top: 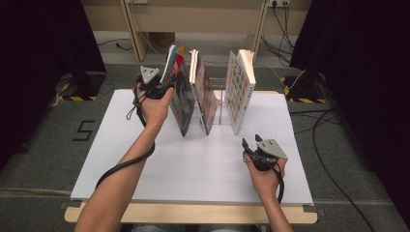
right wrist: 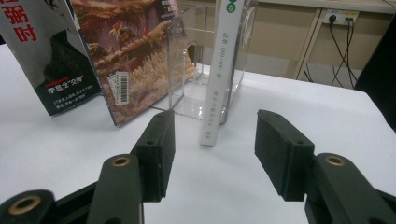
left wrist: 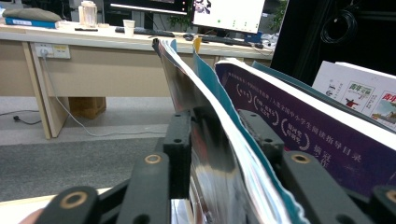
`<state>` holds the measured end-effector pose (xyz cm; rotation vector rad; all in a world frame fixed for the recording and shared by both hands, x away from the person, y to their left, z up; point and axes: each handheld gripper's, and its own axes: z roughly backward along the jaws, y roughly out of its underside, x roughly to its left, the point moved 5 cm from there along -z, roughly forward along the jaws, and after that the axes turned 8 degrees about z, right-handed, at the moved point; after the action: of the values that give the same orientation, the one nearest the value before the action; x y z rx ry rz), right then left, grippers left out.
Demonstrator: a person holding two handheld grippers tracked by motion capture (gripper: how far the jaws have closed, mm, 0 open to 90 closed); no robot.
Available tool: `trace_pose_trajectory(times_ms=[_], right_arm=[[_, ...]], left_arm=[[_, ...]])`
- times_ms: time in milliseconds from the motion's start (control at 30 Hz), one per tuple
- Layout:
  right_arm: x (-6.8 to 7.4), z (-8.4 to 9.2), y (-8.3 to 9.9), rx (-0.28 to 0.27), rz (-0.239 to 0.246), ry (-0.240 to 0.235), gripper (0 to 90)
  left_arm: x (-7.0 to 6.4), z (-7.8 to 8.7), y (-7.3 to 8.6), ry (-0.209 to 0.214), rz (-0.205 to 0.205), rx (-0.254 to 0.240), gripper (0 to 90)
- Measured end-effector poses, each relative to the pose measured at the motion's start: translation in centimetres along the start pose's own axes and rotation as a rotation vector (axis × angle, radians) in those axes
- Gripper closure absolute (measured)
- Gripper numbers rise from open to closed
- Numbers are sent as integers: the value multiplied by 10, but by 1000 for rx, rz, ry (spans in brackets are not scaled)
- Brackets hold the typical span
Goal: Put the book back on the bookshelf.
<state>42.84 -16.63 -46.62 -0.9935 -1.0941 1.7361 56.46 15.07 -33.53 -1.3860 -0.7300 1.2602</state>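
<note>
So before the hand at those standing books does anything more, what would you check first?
1. Left gripper astride the leftmost magazine: ok, its top edge runs between the jaws.
2. Pads pressing on that magazine: not ok, the jaws stand apart from it.
3. Magazine staying put alone: cannot tell; it leans toward the middle book.
4. Clear rack steady on the white board: ok.
5. White book upright at the rack's right end: ok.
6. Right gripper out of the way: ok, open, low over the board, nothing between its pads.
</note>
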Motion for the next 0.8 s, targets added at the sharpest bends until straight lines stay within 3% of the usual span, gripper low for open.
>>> trace_pose_trajectory(times_ms=[200,367,800], right_arm=[[0,0,0,0,1,1,484],[0,0,0,4,3,0,484],[2,-1,1,6,1,-2,485]], left_arm=[[0,4,0,14,27,15,562],[-1,8,-2,26,26,24,501],[2,13,-3,30,34,44,471]])
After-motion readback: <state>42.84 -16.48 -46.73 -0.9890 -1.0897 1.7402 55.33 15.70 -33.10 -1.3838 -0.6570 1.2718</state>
